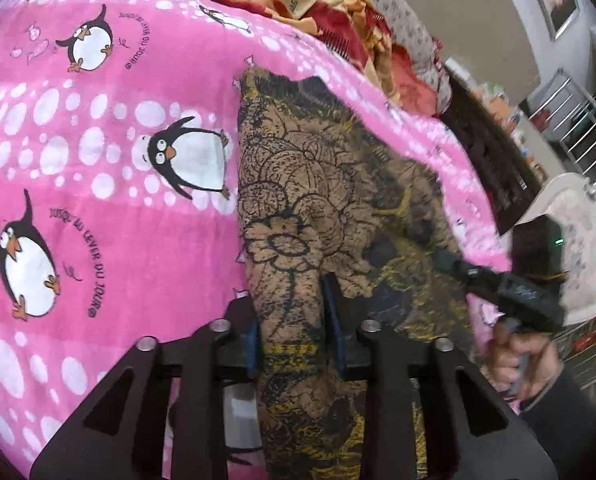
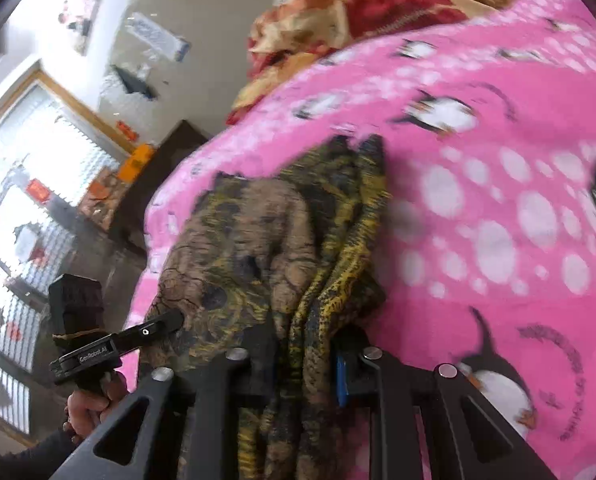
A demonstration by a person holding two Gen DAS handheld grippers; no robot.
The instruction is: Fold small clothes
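The left tongs pinch the near edge of the brown-and-yellow patterned garment, which lies spread on the pink penguin blanket covering the bed. The right tongs pinch a bunched fold of the same garment at its right side. A red-and-gold quilt is heaped at the far end.

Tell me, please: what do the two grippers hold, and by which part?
Both hold the brown patterned garment: left gripper and right gripper each pinch bunched fabric at its near end.
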